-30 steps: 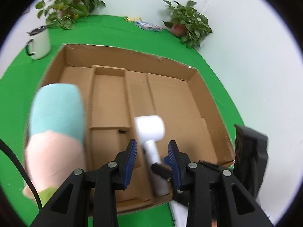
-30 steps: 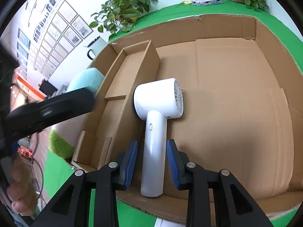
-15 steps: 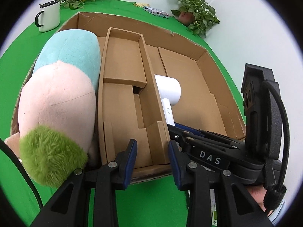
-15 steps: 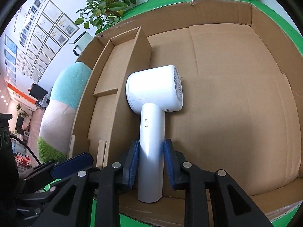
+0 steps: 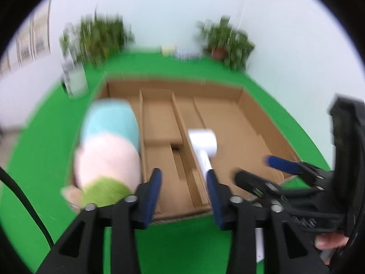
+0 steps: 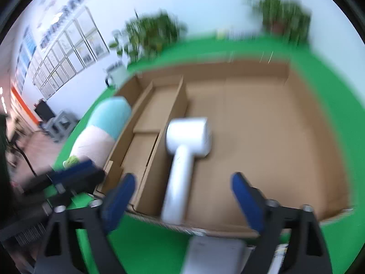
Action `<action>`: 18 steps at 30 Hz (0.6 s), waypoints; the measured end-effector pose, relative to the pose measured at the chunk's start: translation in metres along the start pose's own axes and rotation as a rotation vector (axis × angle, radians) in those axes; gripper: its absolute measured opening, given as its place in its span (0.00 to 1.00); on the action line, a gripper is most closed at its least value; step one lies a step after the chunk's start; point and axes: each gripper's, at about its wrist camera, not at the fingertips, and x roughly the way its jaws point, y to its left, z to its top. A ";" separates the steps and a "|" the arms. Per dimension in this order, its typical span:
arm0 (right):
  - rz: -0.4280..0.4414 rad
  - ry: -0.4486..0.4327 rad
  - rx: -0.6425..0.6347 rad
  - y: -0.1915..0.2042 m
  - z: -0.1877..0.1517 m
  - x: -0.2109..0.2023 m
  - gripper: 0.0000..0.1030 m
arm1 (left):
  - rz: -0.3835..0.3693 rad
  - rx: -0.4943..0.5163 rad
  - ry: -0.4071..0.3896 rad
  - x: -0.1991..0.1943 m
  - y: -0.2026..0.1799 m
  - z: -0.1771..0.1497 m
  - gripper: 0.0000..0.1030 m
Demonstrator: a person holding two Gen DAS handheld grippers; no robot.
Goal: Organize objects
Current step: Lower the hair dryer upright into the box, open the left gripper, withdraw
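Nearest the lens, the right gripper (image 6: 182, 196) is hanging over the front edge of the cardboard box (image 6: 296, 141) with its blue-padded fingers (image 6: 246, 199) spread wide and gripping nothing. The left gripper (image 5: 183, 196) is hovering beside it over the green desk (image 5: 171, 246), its fingers (image 5: 152, 194) parted and likewise empty. Just beyond, the white hair dryer (image 6: 182, 155) is lying inside the box's large right compartment, handle pointing toward the front wall and head resting against the divider (image 6: 159, 150). To the left, the pastel plush toy (image 5: 109, 146) is filling the leftmost compartment. Farther back, a white mug (image 5: 74, 81) is standing on the desk near the box's far left corner, and two blurred potted plants (image 5: 228, 43) are sitting along the wall.
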 end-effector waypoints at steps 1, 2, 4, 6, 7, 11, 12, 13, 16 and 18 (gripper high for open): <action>-0.024 -0.080 -0.025 0.001 -0.009 -0.022 0.99 | 0.039 0.023 -0.069 -0.015 -0.003 -0.001 0.68; -0.031 -0.115 -0.032 0.000 -0.014 -0.034 0.99 | 0.081 0.036 -0.129 -0.027 -0.006 -0.003 0.85; -0.067 -0.184 -0.049 0.002 -0.029 -0.060 0.99 | 0.128 0.044 -0.240 -0.048 -0.012 -0.007 0.87; -0.104 -0.234 -0.070 0.004 -0.043 -0.082 0.99 | 0.128 0.041 -0.258 -0.058 -0.016 -0.011 0.87; -0.119 -0.255 -0.080 0.006 -0.051 -0.092 1.00 | 0.123 0.036 -0.258 -0.060 -0.018 -0.012 0.87; -0.147 -0.283 -0.109 0.012 -0.074 -0.119 0.99 | 0.115 0.009 -0.282 -0.073 -0.023 -0.022 0.87; -0.146 -0.287 -0.108 0.013 -0.078 -0.124 0.99 | 0.122 0.011 -0.293 -0.076 -0.027 -0.024 0.87; -0.149 -0.288 -0.103 0.014 -0.083 -0.129 0.99 | 0.126 0.010 -0.301 -0.079 -0.029 -0.025 0.87; -0.170 -0.283 -0.100 0.014 -0.096 -0.141 0.99 | 0.120 0.000 -0.314 -0.086 -0.031 -0.029 0.87; -0.170 -0.287 -0.105 0.011 -0.100 -0.148 0.99 | 0.122 -0.005 -0.319 -0.090 -0.030 -0.032 0.87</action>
